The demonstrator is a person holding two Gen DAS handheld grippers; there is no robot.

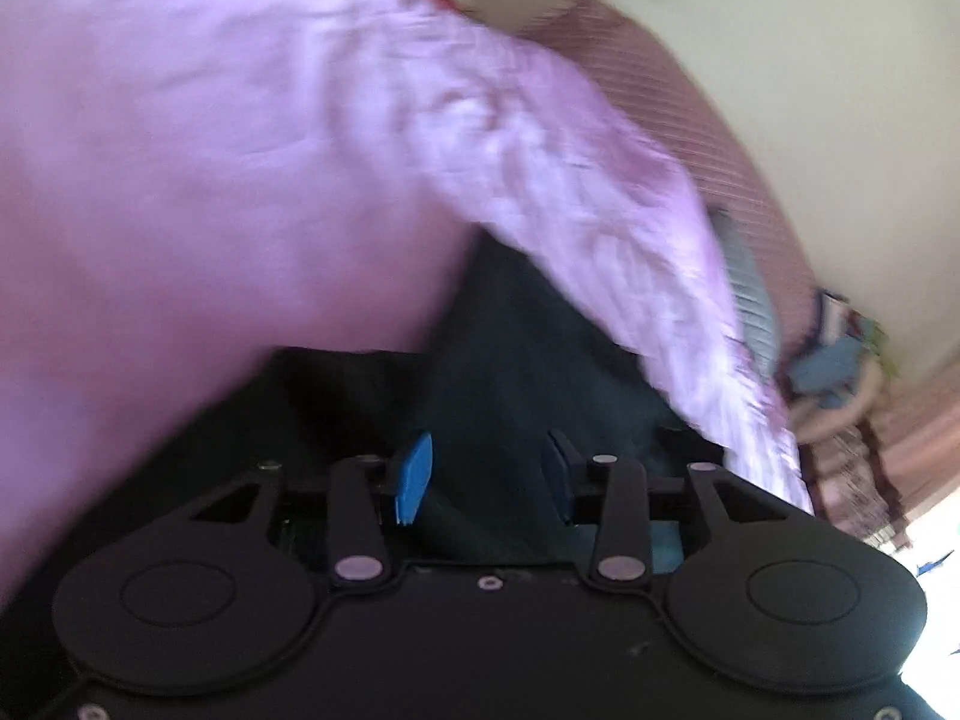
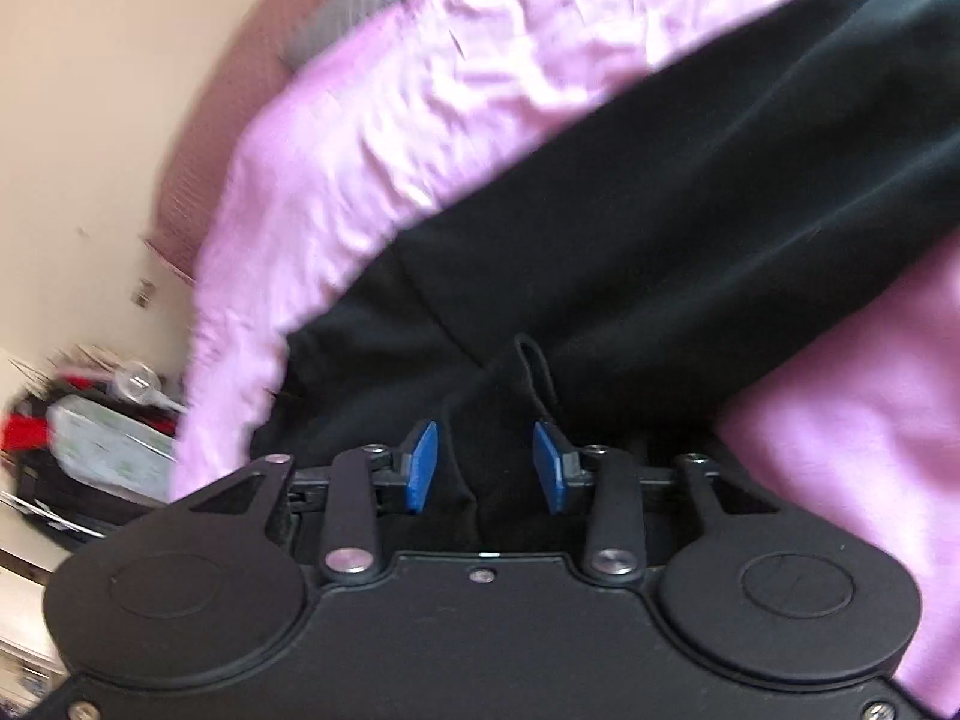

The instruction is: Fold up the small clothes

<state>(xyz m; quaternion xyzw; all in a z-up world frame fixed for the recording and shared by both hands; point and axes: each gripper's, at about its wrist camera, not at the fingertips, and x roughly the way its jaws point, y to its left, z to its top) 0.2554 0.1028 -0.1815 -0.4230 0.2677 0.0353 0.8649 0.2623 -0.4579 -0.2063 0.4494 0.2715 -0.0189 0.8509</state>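
Black garment (image 2: 690, 210) on a pale lilac-pink sheet (image 1: 210, 150), crinkled along the edge. Dusty-rose headboard (image 1: 690, 90) with fine stripes; grey ribbed cushion (image 2: 366, 6); cream wall (image 1: 810, 60). Black tongs (image 1: 486, 480) (image 2: 486, 468) with blue pads (image 1: 414, 474).

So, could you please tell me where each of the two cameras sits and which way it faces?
Left wrist view: on the left claw, looking along its open blue pads at the black garment on pink bedding; only the claw shows.
Right wrist view: on the right claw, pads apart, facing the same black garment; only the claw shows.
Shared: the garment, pink bedding, grey pillow.
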